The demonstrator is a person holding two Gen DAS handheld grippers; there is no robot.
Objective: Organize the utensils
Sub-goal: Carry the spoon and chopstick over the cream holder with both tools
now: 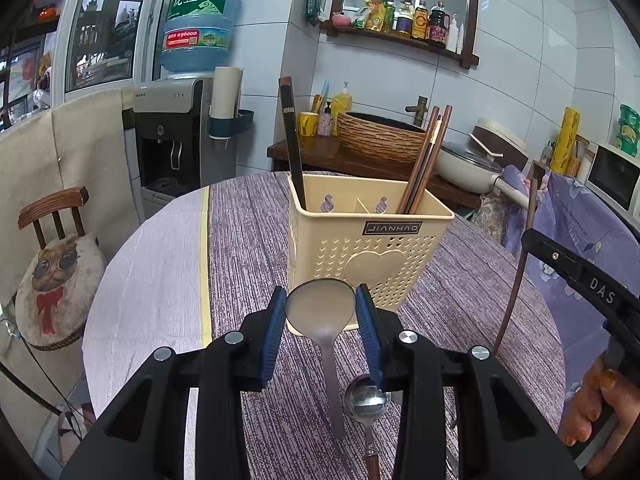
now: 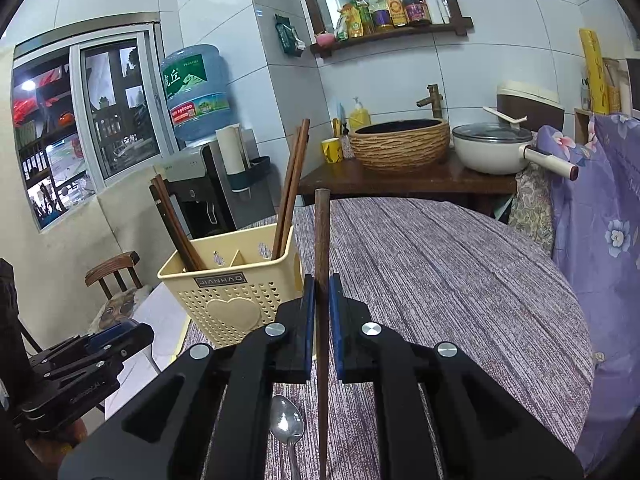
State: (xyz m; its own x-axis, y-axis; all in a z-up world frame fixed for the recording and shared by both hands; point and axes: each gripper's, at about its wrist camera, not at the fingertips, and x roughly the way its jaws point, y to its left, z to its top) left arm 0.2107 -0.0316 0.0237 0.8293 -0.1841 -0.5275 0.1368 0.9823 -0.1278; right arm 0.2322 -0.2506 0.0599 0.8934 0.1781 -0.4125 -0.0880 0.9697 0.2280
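The left gripper (image 1: 320, 312) stood open around the bowl of a large spoon (image 1: 321, 312) lying on the table (image 1: 248, 240), just before the cream holder (image 1: 370, 236) with chopsticks (image 1: 424, 160) standing inside. A smaller spoon (image 1: 367, 400) lay beside it. The right gripper (image 2: 321, 292) clamped a brown chopstick (image 2: 322, 240) upright beside the holder.

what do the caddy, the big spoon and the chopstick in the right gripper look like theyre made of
Caddy: likely cream plastic, matte, with moulded perforations and a heart.
Big spoon: looks like metal, dull grey brushed sheen.
Chopstick: apparently dark brown wood, faint grain, low gloss.
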